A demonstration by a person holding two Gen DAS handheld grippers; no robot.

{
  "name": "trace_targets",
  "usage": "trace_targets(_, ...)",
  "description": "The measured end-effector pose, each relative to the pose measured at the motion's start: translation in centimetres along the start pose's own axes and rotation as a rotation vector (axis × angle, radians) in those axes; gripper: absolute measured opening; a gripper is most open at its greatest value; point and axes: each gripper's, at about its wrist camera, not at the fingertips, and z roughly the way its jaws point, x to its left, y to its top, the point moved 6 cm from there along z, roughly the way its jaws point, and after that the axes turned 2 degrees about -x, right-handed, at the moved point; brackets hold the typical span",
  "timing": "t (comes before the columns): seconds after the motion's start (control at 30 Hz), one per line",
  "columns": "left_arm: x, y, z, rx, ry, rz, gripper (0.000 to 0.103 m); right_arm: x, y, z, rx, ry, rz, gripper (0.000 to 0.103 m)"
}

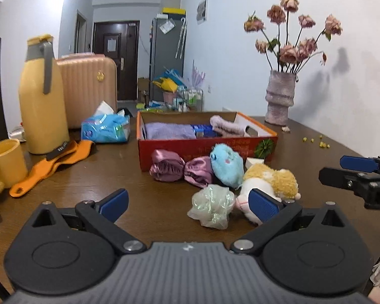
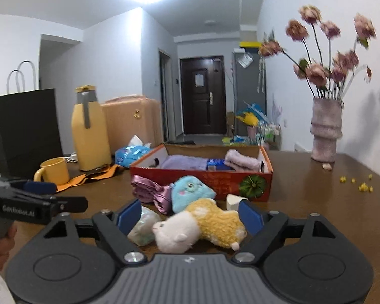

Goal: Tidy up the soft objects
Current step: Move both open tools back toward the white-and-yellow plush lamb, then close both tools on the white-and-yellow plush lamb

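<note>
An open red cardboard box (image 1: 205, 149) (image 2: 202, 177) sits mid-table and holds a purple towel (image 1: 169, 130), a blue pack and a rolled pink cloth (image 1: 225, 126). In front of it lie a pink satin bundle (image 1: 179, 168) (image 2: 149, 192), a blue plush (image 1: 226, 164) (image 2: 190, 192), a pale green mesh puff (image 1: 212, 206) (image 2: 143, 228) and a yellow-and-white plush toy (image 1: 268, 182) (image 2: 202, 225). My left gripper (image 1: 188, 204) is open, just short of the puff. My right gripper (image 2: 190, 215) is open, its blue pads on either side of the yellow plush.
A yellow thermos (image 1: 41, 96), yellow mug (image 1: 5, 164), orange strap (image 1: 53, 162) and blue tissue pack (image 1: 105, 128) stand at the left. A vase of dried flowers (image 1: 280, 96) stands back right, with yellow crumbs (image 1: 316, 141) nearby. A black paper bag (image 2: 25, 126) stands far left.
</note>
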Motion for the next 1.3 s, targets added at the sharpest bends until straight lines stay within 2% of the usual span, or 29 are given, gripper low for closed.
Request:
trace_targets(0.1, -0.3, -0.2, 1.7, 0.037, 0.004, -0.020, 0.099, -1.6, -0.7, 1.8, 0.042, -0.022, 0.023, 0.077)
trace_targets(0.17, -0.4, -0.1, 2.5, 0.049, -0.001, -0.041, 0.089, -2.7, -1.1, 2.9, 0.059, -0.032, 0.036, 0.074)
trace_targets(0.23, -0.9, 0.0, 3.2, 0.068, -0.037, -0.066, 0.081, -4.0, -1.2, 4.4, 0.079, -0.040, 0.045, 0.074)
trace_targets(0.33, -1.9, -0.5, 4.5, 0.138, -0.100, -0.092, 0.073, -5.7, -1.1, 7.2, 0.111, -0.036, 0.052, 0.074)
trace_targets(0.47, -3.2, -1.4, 5.9, 0.206, -0.174, -0.118, 0.062, -7.1, -1.0, 10.8, 0.144, 0.026, 0.091, 0.074)
trace_targets(0.53, -4.2, -2.0, 6.6, 0.247, -0.221, -0.133, 0.062, -7.3, -1.5, 12.6, 0.179, 0.062, 0.115, 0.070)
trace_targets(0.6, -5.2, -2.4, 7.4, 0.243, -0.235, -0.139, 0.065, -7.5, -2.0, 13.7, 0.192, 0.087, 0.167, 0.065)
trace_targets(0.63, -5.3, -2.6, 7.7, 0.236, -0.218, -0.144, 0.068, -7.6, -2.2, 13.8, 0.196, 0.116, 0.204, 0.055)
trace_targets(0.7, -5.3, -2.7, 8.4, 0.226, -0.205, -0.161, 0.068, -7.6, -2.6, 13.1, 0.210, 0.153, 0.245, 0.052)
trace_targets(0.8, -4.8, -2.9, 9.3, 0.236, -0.220, -0.221, 0.066, -7.4, -3.5, 10.7, 0.226, 0.140, 0.256, 0.044)
trace_targets(0.87, -4.8, -3.0, 9.4, 0.253, -0.251, -0.259, 0.059, -7.0, -4.2, 8.6, 0.239, 0.145, 0.280, 0.040)
trace_targets(1.03, -5.1, -3.0, 8.9, 0.236, -0.238, -0.257, 0.058, -4.8, -5.3, 4.2, 0.276, 0.203, 0.285, 0.039)
trace_targets(1.17, -5.0, -2.7, 8.2, 0.214, -0.229, -0.258, 0.059, -3.4, -6.2, 2.9, 0.296, 0.210, 0.266, 0.040)
trace_targets(1.3, -4.5, -2.2, 7.6, 0.150, -0.165, -0.251, 0.072, -1.0, -6.4, 2.2, 0.316, 0.305, 0.238, 0.040)
